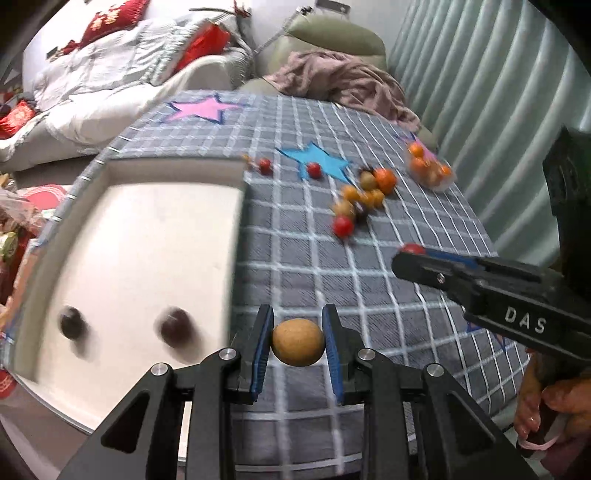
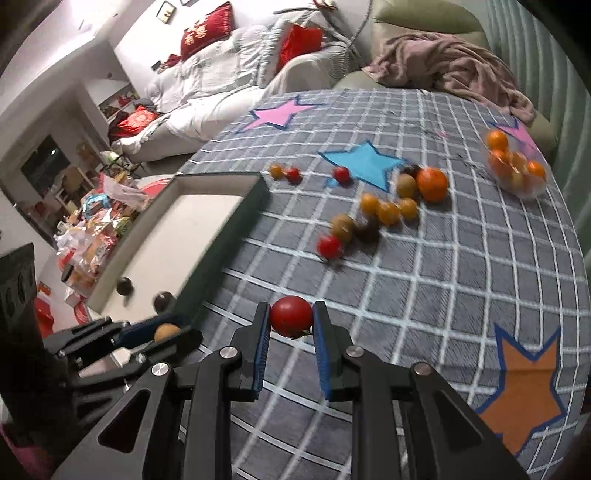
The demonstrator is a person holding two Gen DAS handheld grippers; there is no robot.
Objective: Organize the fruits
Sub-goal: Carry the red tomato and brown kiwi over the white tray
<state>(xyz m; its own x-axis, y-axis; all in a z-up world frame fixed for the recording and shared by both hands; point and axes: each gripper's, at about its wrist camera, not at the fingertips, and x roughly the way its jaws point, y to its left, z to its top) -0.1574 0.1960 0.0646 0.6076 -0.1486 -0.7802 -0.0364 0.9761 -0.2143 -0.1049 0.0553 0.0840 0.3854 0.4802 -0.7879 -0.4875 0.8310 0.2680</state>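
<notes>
A home living room, shown by a white sofa [image 2: 207, 92] with red cushions [image 2: 205, 29], a pink blanket [image 2: 450, 70] thrown over an armchair, pale curtains [image 1: 491, 85], and a table under a star-patterned checked cloth [image 2: 424, 295].

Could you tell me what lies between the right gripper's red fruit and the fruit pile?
Only bare checked cloth separates the red fruit from the pile, seen in the right wrist view.

Grey checked cloth [image 2: 443, 295]; red tomato [image 2: 291, 315]; tan fruit [image 1: 298, 342].
</notes>
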